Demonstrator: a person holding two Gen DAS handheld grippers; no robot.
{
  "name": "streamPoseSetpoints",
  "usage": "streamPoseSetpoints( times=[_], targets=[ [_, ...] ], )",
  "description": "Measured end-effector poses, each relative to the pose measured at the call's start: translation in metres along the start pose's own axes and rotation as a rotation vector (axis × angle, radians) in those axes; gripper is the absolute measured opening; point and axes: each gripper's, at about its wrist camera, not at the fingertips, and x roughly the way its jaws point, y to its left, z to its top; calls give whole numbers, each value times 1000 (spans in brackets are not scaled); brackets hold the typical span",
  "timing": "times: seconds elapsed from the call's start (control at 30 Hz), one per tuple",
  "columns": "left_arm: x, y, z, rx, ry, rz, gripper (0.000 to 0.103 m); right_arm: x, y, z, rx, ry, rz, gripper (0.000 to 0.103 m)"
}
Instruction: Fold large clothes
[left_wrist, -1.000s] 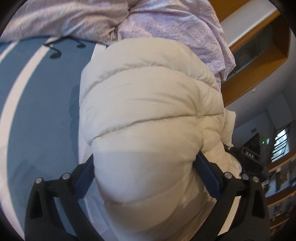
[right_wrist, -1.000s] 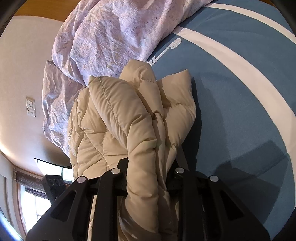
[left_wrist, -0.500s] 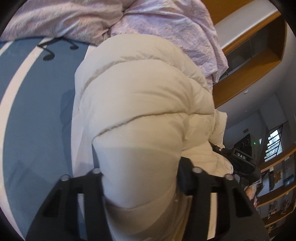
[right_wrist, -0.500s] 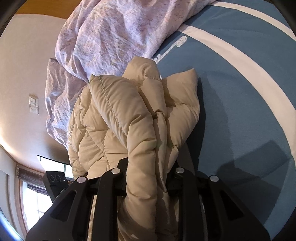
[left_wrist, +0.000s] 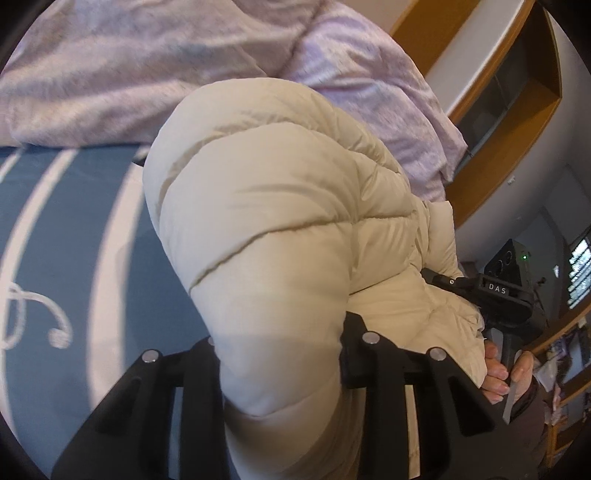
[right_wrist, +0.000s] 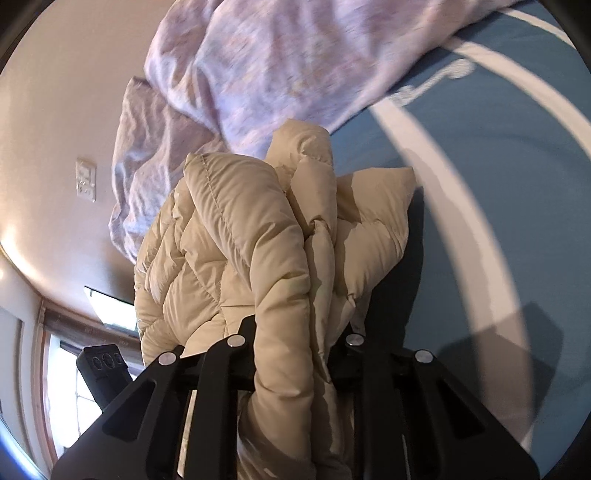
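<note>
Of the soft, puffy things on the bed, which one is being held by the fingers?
The cream quilted jacket: both the left gripper and right gripper pinch it. The lilac duvet lies loose behind, untouched.

My left gripper (left_wrist: 280, 354) and right gripper (right_wrist: 295, 350) are both matte black plastic, angular arms with cutouts, 4 shiny round silver screws each. The right one's body carries a white "DAS" label, and I'm wearing a dark brownish sleeve (left_wrist: 532, 406).
</note>
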Motion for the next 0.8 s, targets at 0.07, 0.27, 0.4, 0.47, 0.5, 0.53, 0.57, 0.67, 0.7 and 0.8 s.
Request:
streamPoseSetpoints(
  times=[0.07, 0.27, 0.4, 0.47, 0.5, 0.53, 0.57, 0.67, 0.7, 0.8],
  targets=[
    [-10, 9, 3, 3, -16, 23, 33, 14, 15, 0, -23, 15, 11, 19],
    [-34, 41, 15, -23, -59, 81, 33, 48, 46, -1, -67, 51, 30, 19],
    [-43, 61, 21, -48, -72, 114, 33, 71, 65, -2, -111, 71, 23, 19],
    [-43, 67, 24, -56, -72, 124, 33, 78, 70, -2, -129, 74, 18, 19],
    [-42, 71, 24, -61, -72, 129, 34, 81, 72, -3, -136, 74, 15, 19],
    [-40, 74, 24, -63, -69, 134, 34, 83, 73, -3, -141, 71, 13, 19],
    [-38, 76, 24, -63, -65, 138, 34, 85, 74, -3, -142, 67, 11, 19],
    [-30, 78, 24, -51, -60, 158, 35, 85, 68, -2, -135, 59, 12, 19],
    [-28, 78, 24, -43, -62, 163, 35, 85, 67, -2, -133, 54, 12, 19],
    [-21, 75, 25, -24, -65, 173, 37, 84, 66, 0, -134, 38, -4, 19]
  ],
)
